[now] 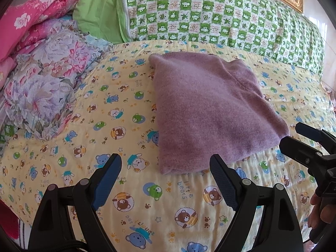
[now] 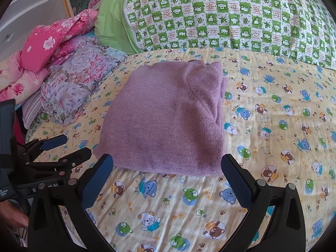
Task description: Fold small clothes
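My left gripper and right gripper both hover spread wide and empty, just short of the purple sweater, folded on the bear-print quilt. It looks finished; next I'd judge tidying or setting aside.

Folded knit garment, plain mauve-purple, at centre. Beneath it, quilted bed cover, pale yellow, printed with small cartoon bears in blue, green, brown and white, with paw prints and stars. Far side: long quilted pillow, green-and-white check with leaf and animal motifs, its left end plain lime green. Far left: bundled quilt, hot pink with white and pink roses; nearer, ruffled pillow, lilac with pink peonies. Both grippers, black with dark blue textured finger pads.
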